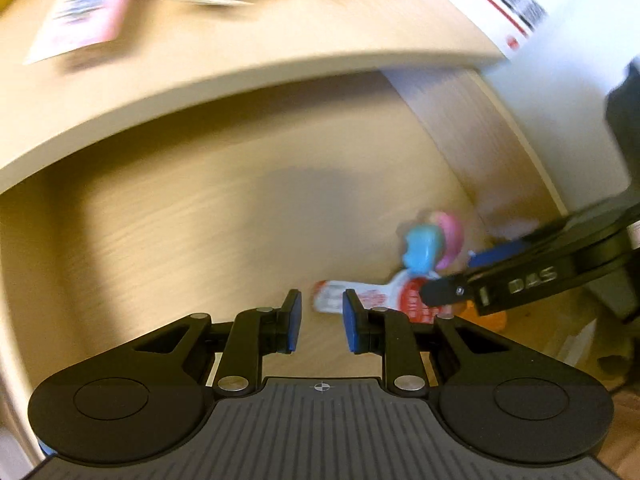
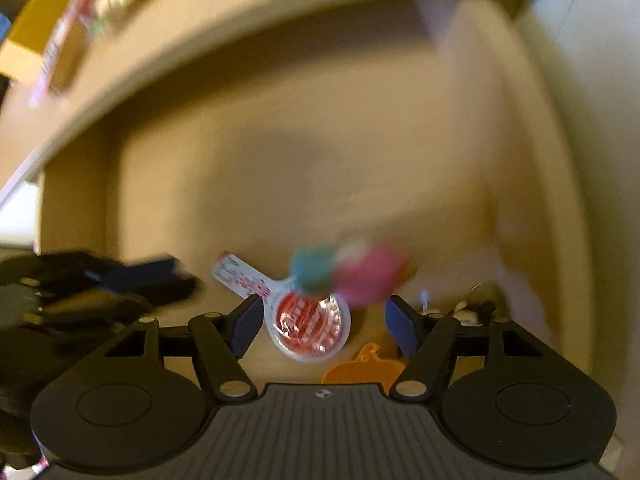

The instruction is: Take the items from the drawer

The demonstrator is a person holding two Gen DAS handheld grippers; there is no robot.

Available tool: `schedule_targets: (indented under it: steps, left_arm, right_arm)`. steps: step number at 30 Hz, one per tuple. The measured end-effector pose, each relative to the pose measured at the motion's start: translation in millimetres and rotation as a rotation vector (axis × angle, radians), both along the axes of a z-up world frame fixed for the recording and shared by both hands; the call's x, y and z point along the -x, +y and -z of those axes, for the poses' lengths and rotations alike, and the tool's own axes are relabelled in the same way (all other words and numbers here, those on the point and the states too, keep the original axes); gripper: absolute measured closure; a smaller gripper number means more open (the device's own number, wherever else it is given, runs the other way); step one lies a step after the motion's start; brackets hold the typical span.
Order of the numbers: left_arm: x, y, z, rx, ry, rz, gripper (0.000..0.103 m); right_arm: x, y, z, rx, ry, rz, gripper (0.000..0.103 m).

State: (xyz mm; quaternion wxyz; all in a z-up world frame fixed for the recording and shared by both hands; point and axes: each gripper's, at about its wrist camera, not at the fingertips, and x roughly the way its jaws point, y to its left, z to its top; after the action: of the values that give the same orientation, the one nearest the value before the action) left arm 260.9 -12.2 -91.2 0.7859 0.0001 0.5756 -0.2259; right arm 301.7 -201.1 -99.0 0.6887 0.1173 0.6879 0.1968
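While both views are smeared by blur, my right claw [image 2: 322,322] stands spread wide, empty, its blue pads on either side of a round white-rimmed packet with a red foil lid [image 2: 308,330] that lies on the drawer floor [image 2: 280,184]. That packet has a long white tab [image 2: 240,278] running away toward the drawer's left. Just beyond the lid sits a small toy, teal and pink [image 2: 348,274], touching or overlapping the packet's far edge; I cannot tell which. An orange flat piece [image 2: 362,368] lies close under the claw, toward the drawer's near edge, and some small metal bits [image 2: 476,304] gather by the near right corner.

My left claw [image 1: 322,322] is released too, pads apart with nothing between them, hovering over the drawer floor [image 1: 200,220] just left of the same packet [image 1: 380,300]. From there the toy [image 1: 428,248] shows blue and pink, near the drawer's right wall [image 1: 472,140]. Above the drawer's back, the tabletop [image 1: 240,52] carries blurred papers and packages [image 1: 88,12].
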Motion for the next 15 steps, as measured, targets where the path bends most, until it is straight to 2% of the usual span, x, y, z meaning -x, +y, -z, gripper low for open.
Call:
schedule_targets:
  steps: [3,5,7,9,12,15]
  left_arm:
    - [10.0,22.8,-6.2,0.026,-0.004,-0.066,0.079]
    - [18.0,32.7,-6.7,0.039,-0.008,-0.093,0.079]
    - [21.5,37.3,-5.5,0.045,-0.010,-0.099,0.079]
    - [26.2,39.2,-2.4,0.041,-0.010,-0.087,0.079]
    - [27.9,36.2,1.4,0.032,-0.013,-0.054,0.079]
    - [26.3,26.7,8.1,0.018,0.015,-0.001,0.079]
  right_arm:
    - [-2.9,16.2,15.9,0.042,0.075,-0.038,0.035]
    - [-3.3,26.6,26.3,0.035,0.148,-0.054,0.035]
    - [-1.9,38.9,28.7,0.003,0.169,-0.076,0.035]
    - [-3.2,49.4,26.0,-0.084,0.162,-0.077,0.038]
    - [-11.4,53.5,14.1,-0.204,0.136,-0.009,0.039]
    - [-19.2,51.2,-10.3,-0.220,0.030,0.008,0.039]
